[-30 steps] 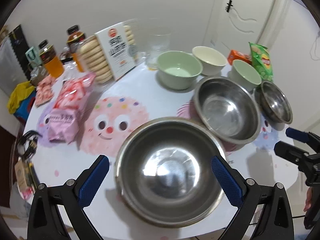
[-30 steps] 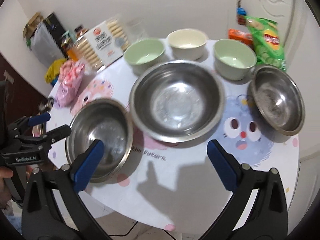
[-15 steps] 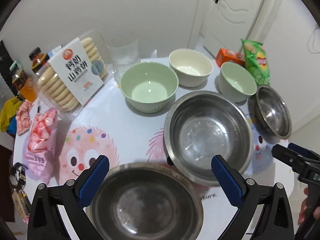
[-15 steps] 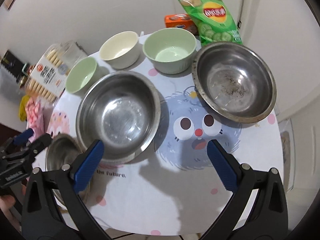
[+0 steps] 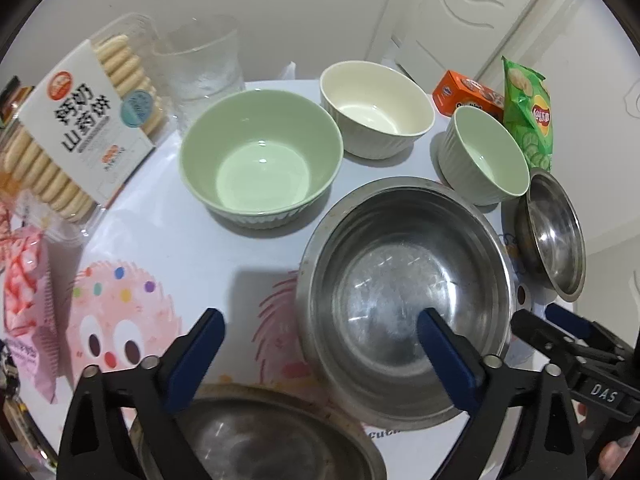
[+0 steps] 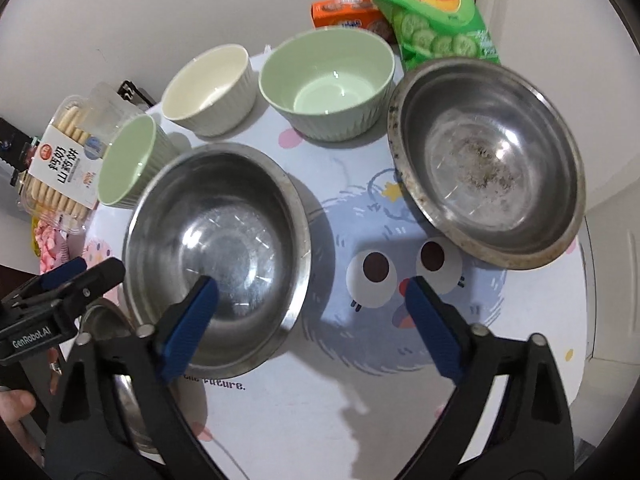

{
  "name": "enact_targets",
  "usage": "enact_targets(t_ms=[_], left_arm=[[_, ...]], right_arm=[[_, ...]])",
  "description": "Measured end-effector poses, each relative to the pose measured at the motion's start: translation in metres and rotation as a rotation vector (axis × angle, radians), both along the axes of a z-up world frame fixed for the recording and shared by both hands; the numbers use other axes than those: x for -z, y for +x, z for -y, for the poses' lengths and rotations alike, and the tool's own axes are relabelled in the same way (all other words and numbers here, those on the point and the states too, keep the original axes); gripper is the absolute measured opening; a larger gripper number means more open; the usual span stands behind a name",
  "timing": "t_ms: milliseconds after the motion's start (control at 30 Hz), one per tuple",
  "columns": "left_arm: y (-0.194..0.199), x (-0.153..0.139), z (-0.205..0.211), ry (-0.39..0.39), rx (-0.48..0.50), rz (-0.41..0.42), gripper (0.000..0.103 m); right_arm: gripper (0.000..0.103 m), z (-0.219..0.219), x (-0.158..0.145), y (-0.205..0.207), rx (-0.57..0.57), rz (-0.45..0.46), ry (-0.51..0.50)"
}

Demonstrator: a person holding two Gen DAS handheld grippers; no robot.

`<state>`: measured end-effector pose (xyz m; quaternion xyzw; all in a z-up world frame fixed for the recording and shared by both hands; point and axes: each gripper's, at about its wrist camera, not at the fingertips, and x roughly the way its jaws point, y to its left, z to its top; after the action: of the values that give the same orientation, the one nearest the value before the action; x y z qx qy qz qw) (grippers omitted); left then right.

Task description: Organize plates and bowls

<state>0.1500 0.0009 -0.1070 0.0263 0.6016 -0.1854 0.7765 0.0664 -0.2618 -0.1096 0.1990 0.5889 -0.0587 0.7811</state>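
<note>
My fingers [image 5: 444, 348]: both pairs apart, just narrowing, nothing between | next: straddle middle steel bowl [image 5: 404, 292] rim squarely.

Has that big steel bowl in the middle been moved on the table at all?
No. The middle steel bowl sits against the same pale green bowl and printed lettering; only the cameras moved.

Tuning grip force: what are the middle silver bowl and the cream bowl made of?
Middle silver bowl: looks like stainless steel, with mirror-like reflections, fine scratches and a thin rolled rim. Cream bowl: probably glazed ceramic, glossy highlights, thick ribbed wall; melamine can't be ruled out.
</note>
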Motion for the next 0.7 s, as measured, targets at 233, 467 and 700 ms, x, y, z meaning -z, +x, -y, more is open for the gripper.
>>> enact_targets(t_ms=[233,467,700], left_arm=[[0.012,0.020,0.004,-0.032,0.012,-0.091,0.076],[0.016,0.026,0.011,-0.047,0.024,-0.116,0.066],[0.020,0.028,0.016,-0.029,0.035,-0.117,0.045]], right_arm=[[0.076,0.001,0.015,0.007,0.011,-0.046,0.014],[0.060,0.004,0.027,0.011,0.023,-0.074,0.049],[0.039,0.003,0.034,0.014,0.024,-0.095,0.078]])
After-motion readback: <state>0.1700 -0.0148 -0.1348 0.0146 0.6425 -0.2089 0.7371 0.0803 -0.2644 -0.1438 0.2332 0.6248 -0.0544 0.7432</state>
